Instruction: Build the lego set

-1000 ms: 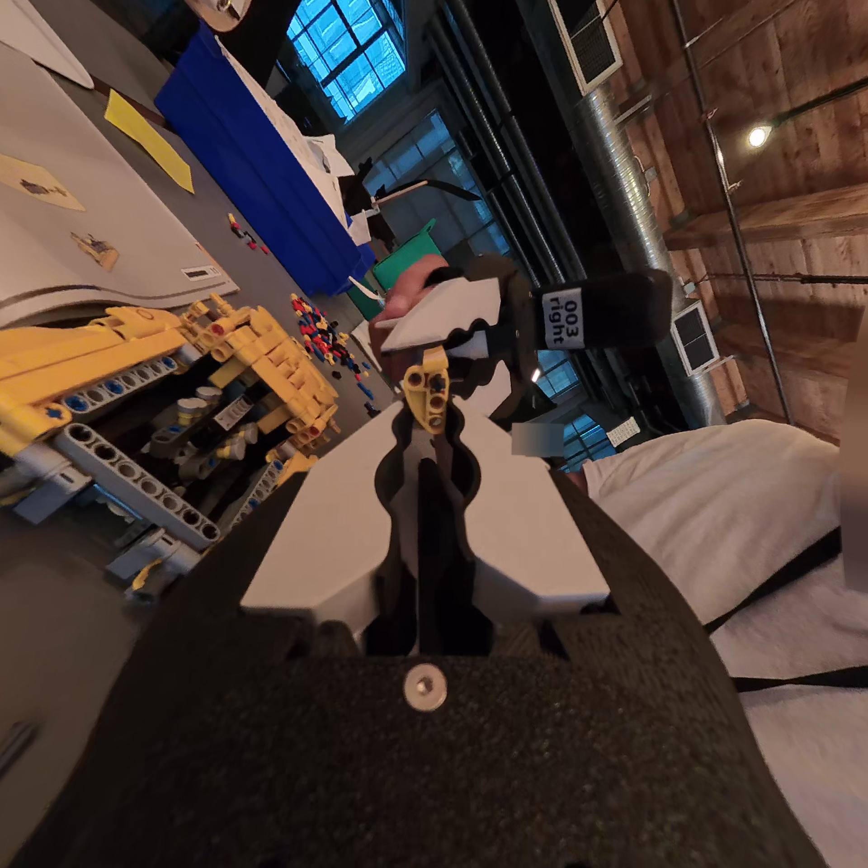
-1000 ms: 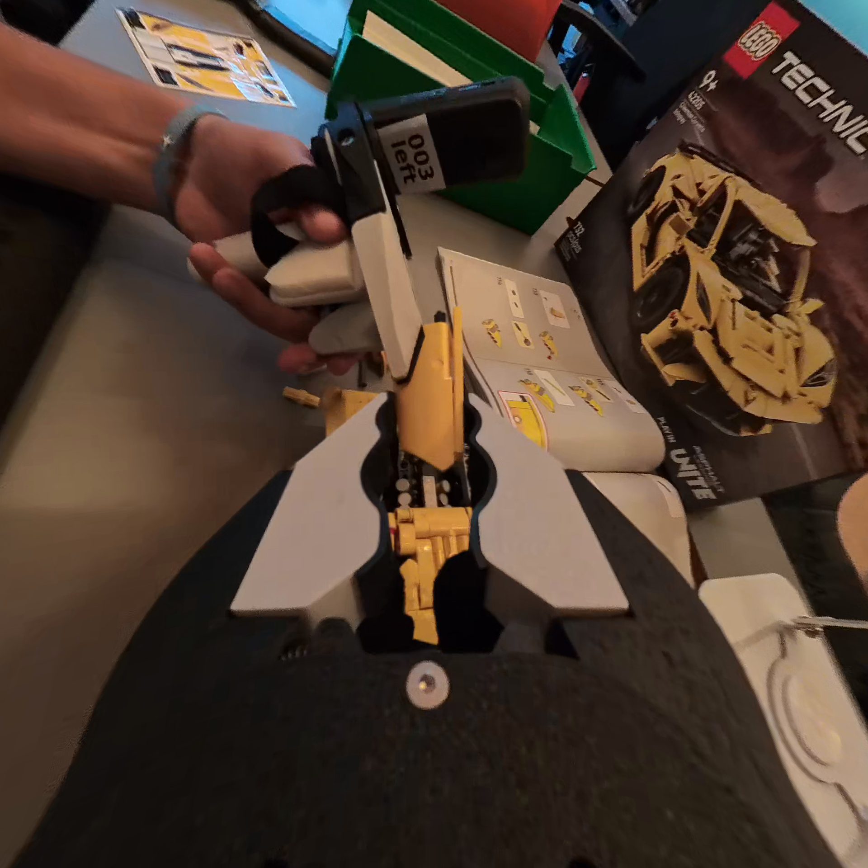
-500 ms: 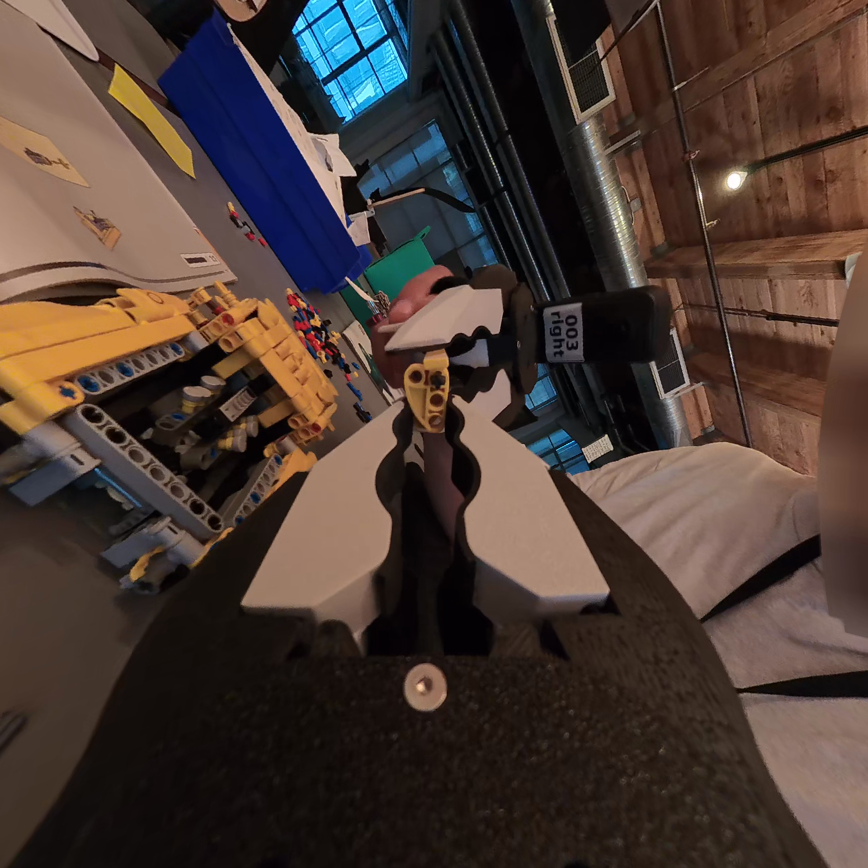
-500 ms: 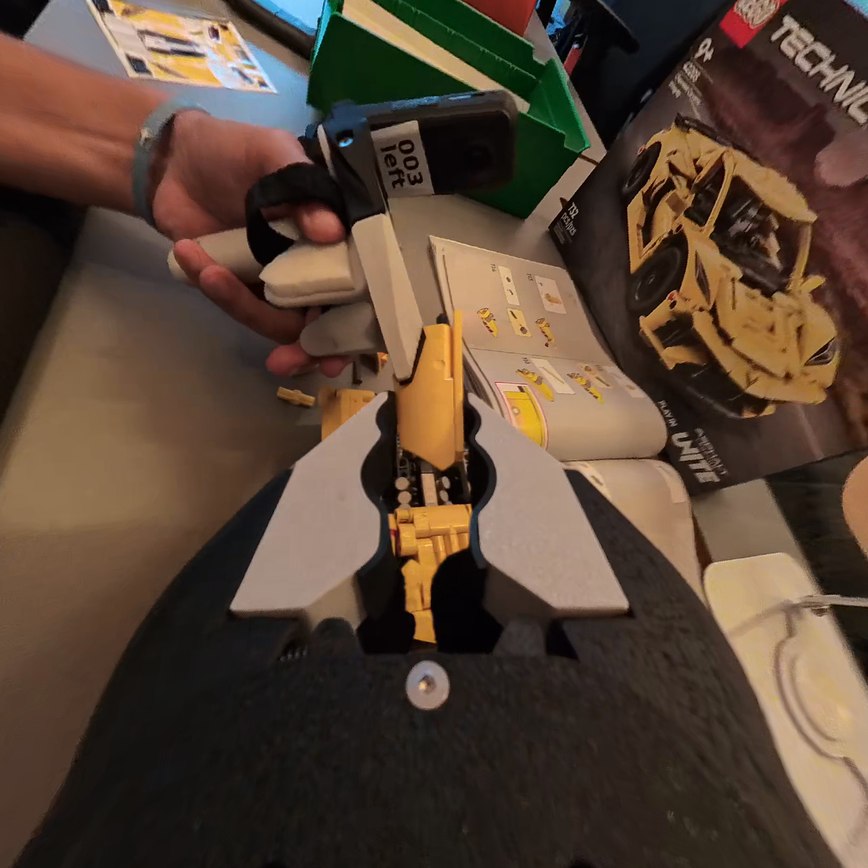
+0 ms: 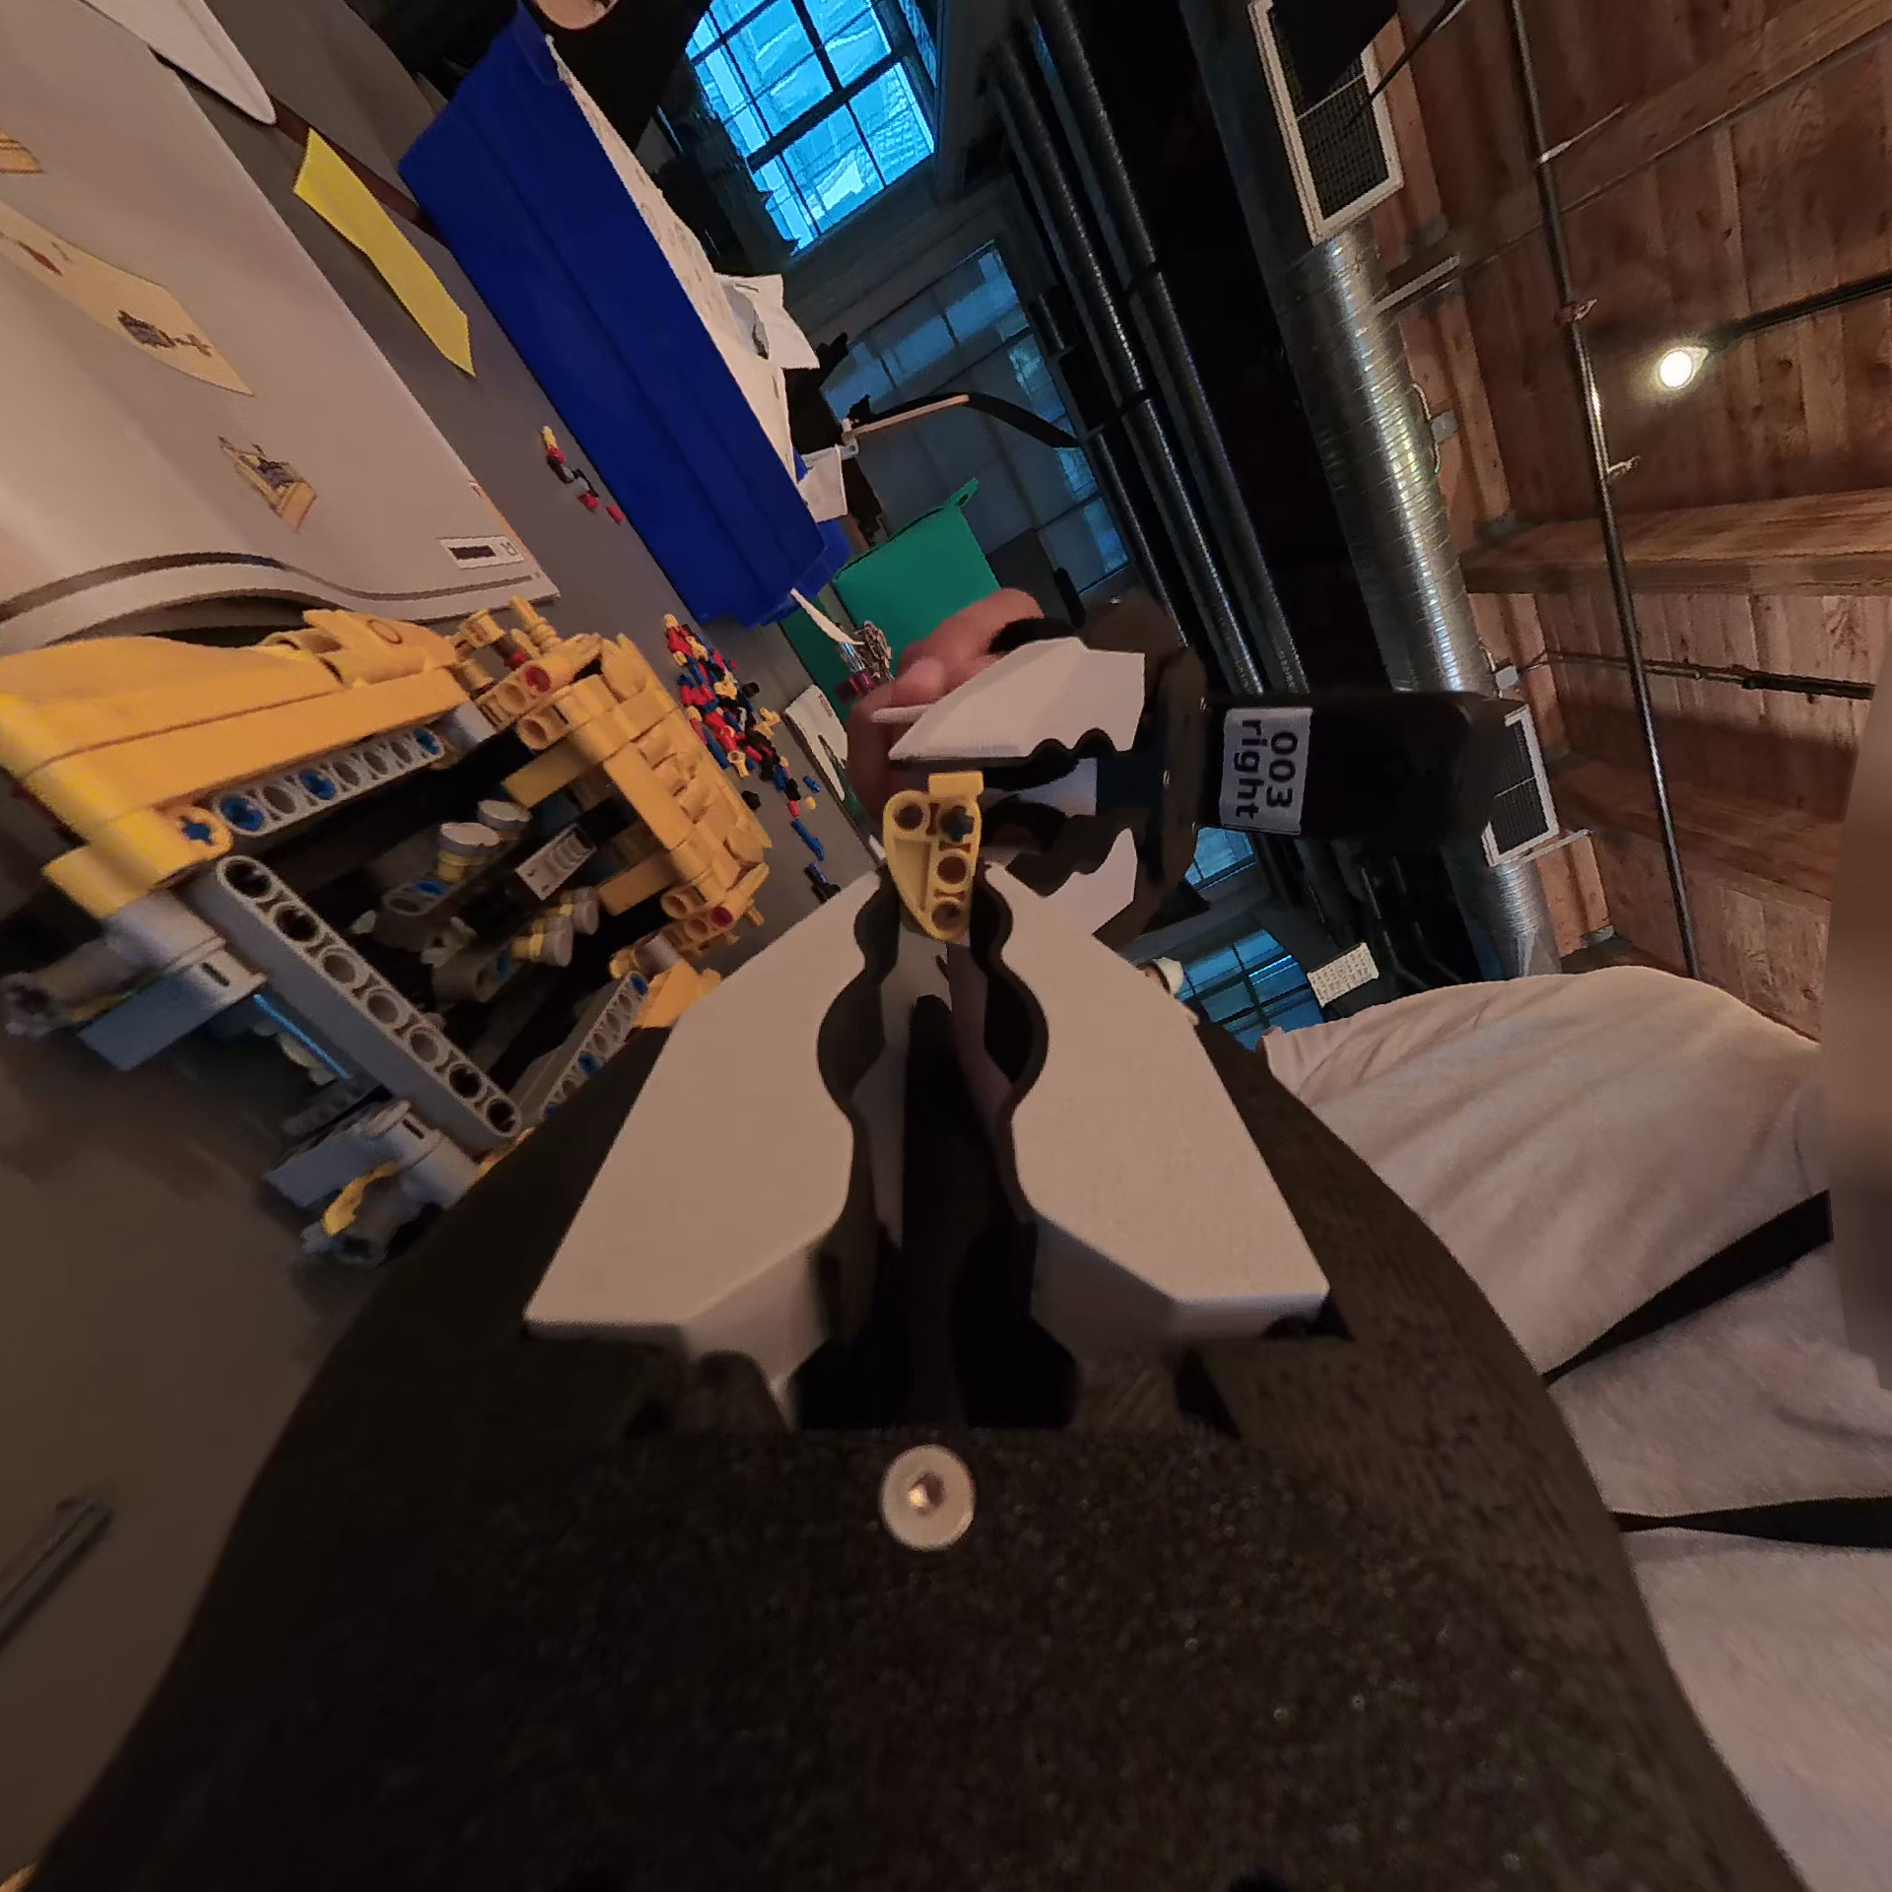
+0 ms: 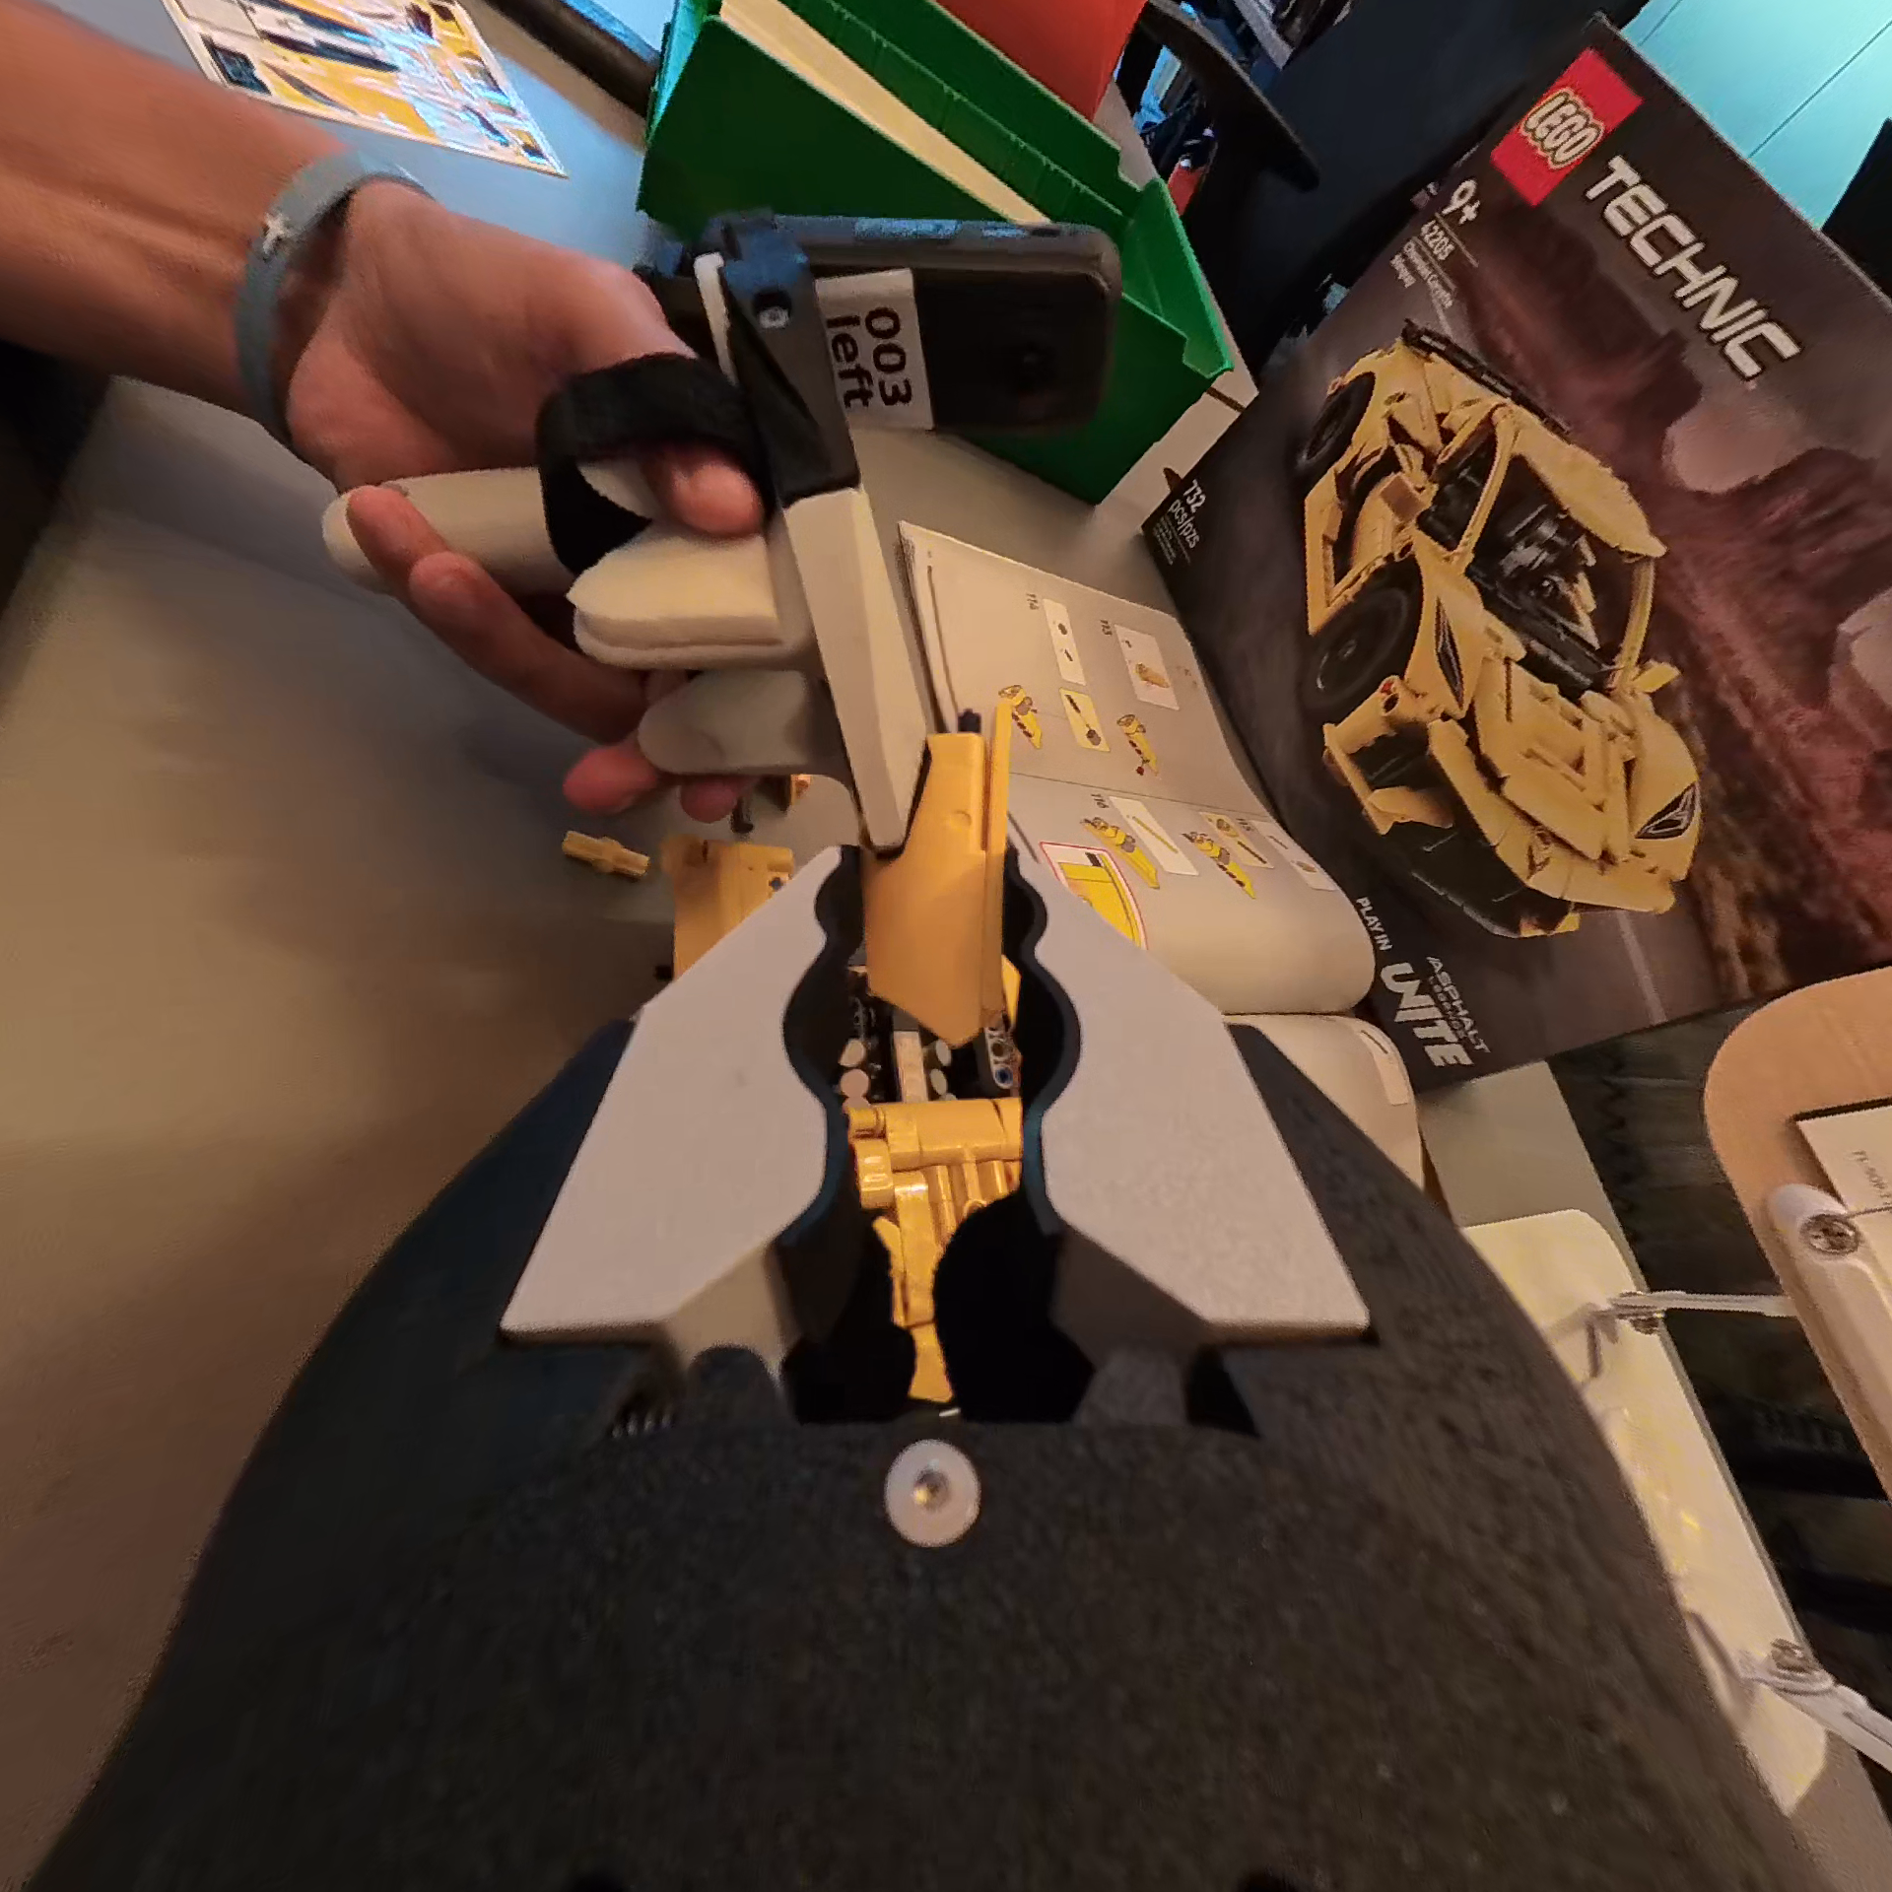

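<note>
The left gripper point(image 5: 934, 901) is closed on a small yellow plastic beam with round holes point(image 5: 934, 860), pinched at the very tips of its grey fingers point(image 5: 758, 1106). Just beyond that piece the right gripper point(image 5: 1008, 753) comes in sideways, its tips almost touching it. From its own camera, the right gripper point(image 6: 927, 880) is clamped narrow around a long smooth yellow panel point(image 6: 937, 901) that stands upright between its fingers, part of the half-built yellow and grey car model point(image 5: 338, 819) lying on the grey desk point(image 6: 205, 921). The left gripper's fingers point(image 6: 870, 676) touch the top of that panel. An open instruction booklet point(image 6: 1106, 737) lies behind the model, and the dark set box picturing a yellow car point(image 6: 1536, 573) leans towards the desk's far right edge. A heap of small loose coloured pieces point(image 5: 737, 706) lies past the model, before a blue bin point(image 5: 614, 338).
</note>
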A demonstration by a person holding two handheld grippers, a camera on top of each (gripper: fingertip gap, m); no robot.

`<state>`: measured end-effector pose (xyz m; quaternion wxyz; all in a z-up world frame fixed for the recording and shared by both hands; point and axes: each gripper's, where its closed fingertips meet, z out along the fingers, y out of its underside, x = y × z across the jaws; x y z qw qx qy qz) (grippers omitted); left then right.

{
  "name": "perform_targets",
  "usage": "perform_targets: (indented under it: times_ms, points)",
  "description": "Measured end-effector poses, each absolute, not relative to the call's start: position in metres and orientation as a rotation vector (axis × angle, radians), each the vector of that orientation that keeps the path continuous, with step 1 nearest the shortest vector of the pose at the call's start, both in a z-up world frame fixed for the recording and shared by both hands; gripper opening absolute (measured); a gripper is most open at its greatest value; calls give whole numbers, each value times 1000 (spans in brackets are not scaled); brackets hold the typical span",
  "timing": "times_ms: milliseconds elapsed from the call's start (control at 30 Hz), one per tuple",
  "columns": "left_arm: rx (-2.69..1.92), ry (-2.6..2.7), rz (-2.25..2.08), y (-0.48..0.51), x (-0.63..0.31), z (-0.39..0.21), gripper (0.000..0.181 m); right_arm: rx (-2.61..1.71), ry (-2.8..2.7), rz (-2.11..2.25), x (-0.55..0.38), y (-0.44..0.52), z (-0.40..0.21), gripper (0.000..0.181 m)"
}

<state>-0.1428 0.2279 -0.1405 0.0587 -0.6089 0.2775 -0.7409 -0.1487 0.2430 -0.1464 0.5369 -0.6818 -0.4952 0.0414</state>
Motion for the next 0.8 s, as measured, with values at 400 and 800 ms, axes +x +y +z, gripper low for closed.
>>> perform_targets:
  times_ms: [400,800]
  points:
    - [-1750,843,-2091,244,-148,-134,16,-1575,-1209,94,-148,243,-147,25]
    - [-1704,900,-2081,237,-147,-131,17,-1695,-1082,408,-146,236,-147,24]
